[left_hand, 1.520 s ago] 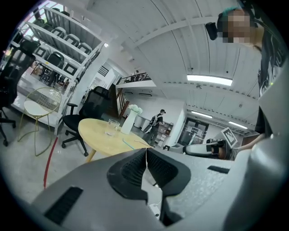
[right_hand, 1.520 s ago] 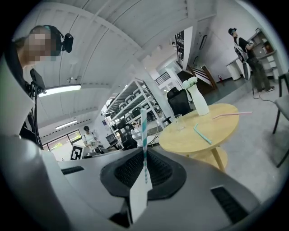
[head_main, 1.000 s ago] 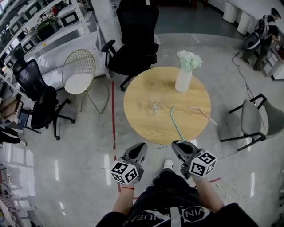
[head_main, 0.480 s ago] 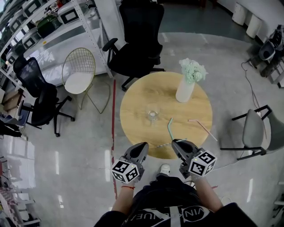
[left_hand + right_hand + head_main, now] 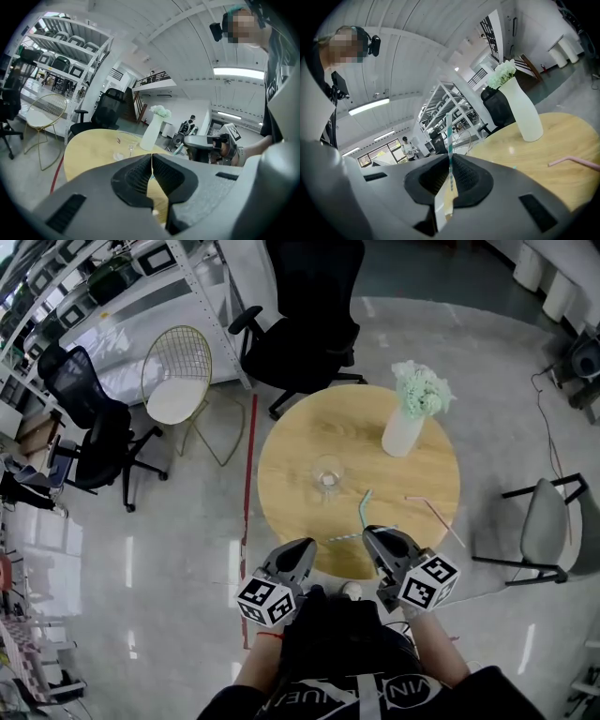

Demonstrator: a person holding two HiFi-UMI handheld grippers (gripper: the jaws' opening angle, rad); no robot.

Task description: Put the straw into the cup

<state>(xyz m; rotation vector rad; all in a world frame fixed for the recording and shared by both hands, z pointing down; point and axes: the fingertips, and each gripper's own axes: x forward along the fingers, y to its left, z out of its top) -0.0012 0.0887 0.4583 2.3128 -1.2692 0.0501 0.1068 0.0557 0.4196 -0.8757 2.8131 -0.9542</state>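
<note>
A clear glass cup stands upright near the middle of the round wooden table. My right gripper hovers over the table's near edge, shut on a thin teal-and-white striped straw. In the head view that striped straw lies crosswise, sticking out to the left of the jaws. My left gripper is beside it at the near edge, shut and empty. The cup lies ahead of it, a short way off. A green straw and a pink straw lie on the table.
A white vase with pale flowers stands at the table's far right. A black office chair is behind the table, a wire chair at left, a grey chair at right. Red tape marks the floor.
The person has stepped closer to the table. Both grippers have advanced from below the table's near edge to over it. The right gripper keeps its hold on the striped straw.
</note>
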